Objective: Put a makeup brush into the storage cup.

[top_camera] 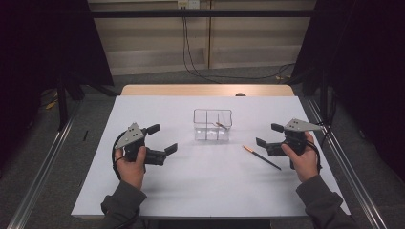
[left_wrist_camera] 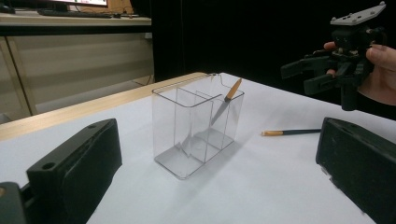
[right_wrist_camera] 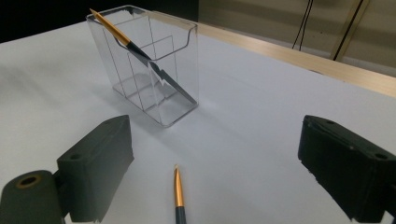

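One pen (top_camera: pixel 220 125) stands in the clear holder (top_camera: pixel 212 125); one pen (top_camera: pixel 261 157) lies near the table's right edge. Both your grippers, left (top_camera: pixel 161 139) and right (top_camera: pixel 268 135), are wide apart, empty.

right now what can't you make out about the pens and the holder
- Pen on the table: its black end is cut off by the bottom edge of the right gripper view.
- Pen in the clear holder: too small in the high view to tell its compartment.
- Clear holder: glare and see-through walls blur the dividers in the left gripper view.
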Tool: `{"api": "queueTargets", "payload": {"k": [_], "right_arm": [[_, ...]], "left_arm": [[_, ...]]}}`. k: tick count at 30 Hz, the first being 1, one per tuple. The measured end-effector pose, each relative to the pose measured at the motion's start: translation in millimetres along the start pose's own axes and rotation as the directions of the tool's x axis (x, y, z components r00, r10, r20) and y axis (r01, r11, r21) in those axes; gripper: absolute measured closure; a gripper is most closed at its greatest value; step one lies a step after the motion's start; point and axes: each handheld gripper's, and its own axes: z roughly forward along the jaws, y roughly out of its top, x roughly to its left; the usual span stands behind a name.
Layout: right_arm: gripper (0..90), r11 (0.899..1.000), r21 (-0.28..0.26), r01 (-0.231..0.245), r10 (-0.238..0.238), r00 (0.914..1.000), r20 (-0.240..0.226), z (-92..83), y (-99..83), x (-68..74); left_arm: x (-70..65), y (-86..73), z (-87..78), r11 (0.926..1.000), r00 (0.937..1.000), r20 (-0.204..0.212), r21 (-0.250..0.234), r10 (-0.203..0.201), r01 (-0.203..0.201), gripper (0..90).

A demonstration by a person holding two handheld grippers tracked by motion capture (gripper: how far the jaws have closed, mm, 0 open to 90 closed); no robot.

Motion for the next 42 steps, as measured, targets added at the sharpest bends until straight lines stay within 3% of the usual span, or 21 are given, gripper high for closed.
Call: {"api": "queueTargets", "payload": {"k": [8, 11, 23, 31, 42], "right_arm": [[9.5, 0.997, 0.072, 0.021, -0.02, 0.9996, -0.02, 1.9, 2.2, -0.1], [9.5, 0.994, 0.106, 0.029, -0.027, 0.9995, -0.017, 3.1, 3.4, -0.8], [9.5, 0.98, 0.197, 0.037, -0.033, 0.9991, -0.025, 4.4, 9.0, -3.1], [9.5, 0.961, 0.269, 0.059, -0.049, 0.9979, -0.043, 6.2, 8.9, -3.8], [9.5, 0.919, 0.388, 0.078, -0.062, 0.9966, -0.053, 10.7, 12.9, -3.8]], "left_arm": [[-1.0, -0.7, 0.5, 1.0, 1.0, -0.009, 0.007, -0.003, 0.004, 0.0], [-0.4, -0.6, 0.5, 1.0, 1.0, 0.007, 0.009, -0.002, 0.002, 0.0], [-1.0, -0.4, 0.7, 1.0, 1.0, 0.004, 0.008, -0.002, 0.002, 0.0], [-1.2, -0.4, 0.9, 0.9999, 1.0, -0.005, 0.013, -0.001, 0.001, 0.0], [-0.4, -1.2, 2.3, 0.9999, 1.0, 0.004, 0.011, -0.005, 0.005, 0.0]]}}
